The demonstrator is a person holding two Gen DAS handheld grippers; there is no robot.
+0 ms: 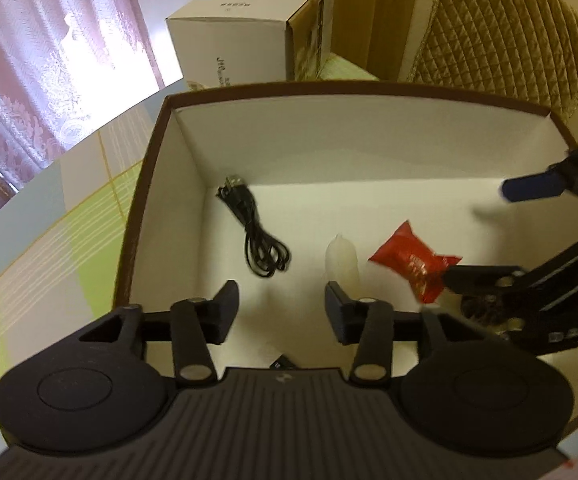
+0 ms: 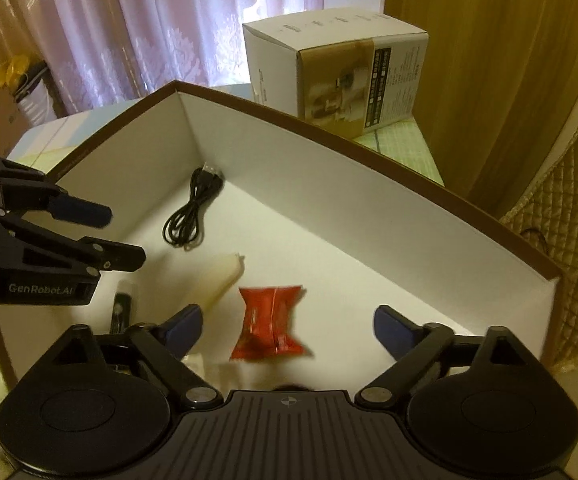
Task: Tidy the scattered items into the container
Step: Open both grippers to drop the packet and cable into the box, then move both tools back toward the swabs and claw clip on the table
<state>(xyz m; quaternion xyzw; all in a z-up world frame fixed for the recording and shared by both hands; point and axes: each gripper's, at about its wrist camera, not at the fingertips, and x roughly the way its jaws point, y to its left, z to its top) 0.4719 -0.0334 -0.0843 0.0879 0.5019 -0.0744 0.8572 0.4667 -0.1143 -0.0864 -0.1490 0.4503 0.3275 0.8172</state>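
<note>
Backlit mauve lace curtains (image 2: pixel 141 28) fill the upper left of both views, a wooden panel (image 2: pixel 489 60) stands at upper right beside a quilted golden cushion (image 1: pixel 505 28), and a pastel checked tablecloth (image 1: pixel 49 216) covers the table.

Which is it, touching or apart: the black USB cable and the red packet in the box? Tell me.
Apart. The left wrist view shows the black USB cable near the box's left wall and the red packet further right, with bare white floor between them.
</note>
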